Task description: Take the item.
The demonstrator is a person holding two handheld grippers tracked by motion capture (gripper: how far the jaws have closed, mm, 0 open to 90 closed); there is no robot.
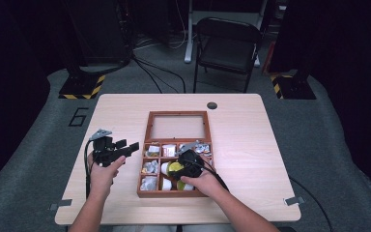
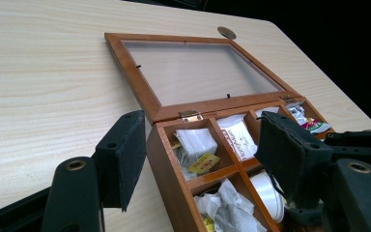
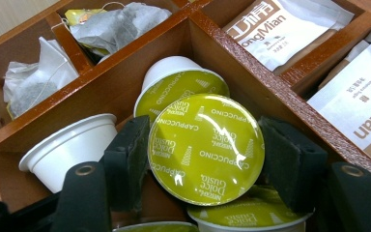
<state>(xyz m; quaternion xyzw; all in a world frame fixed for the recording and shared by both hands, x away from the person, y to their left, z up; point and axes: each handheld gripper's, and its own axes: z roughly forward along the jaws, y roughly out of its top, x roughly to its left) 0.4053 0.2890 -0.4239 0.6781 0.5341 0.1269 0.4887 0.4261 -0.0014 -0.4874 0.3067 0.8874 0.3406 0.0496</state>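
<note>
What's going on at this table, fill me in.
A person works over an open wooden tea box with a gripper in each hand. The right gripper is down in a compartment, its jaws closed on a green capsule among other capsules. The left gripper hovers open beside the box's left side, holding nothing. Tea bags and sachets fill the other compartments.

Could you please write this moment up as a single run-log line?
right gripper: fingers closed on green-lidded capsule in wooden box | left gripper: open, empty, beside box | lid: open
</note>
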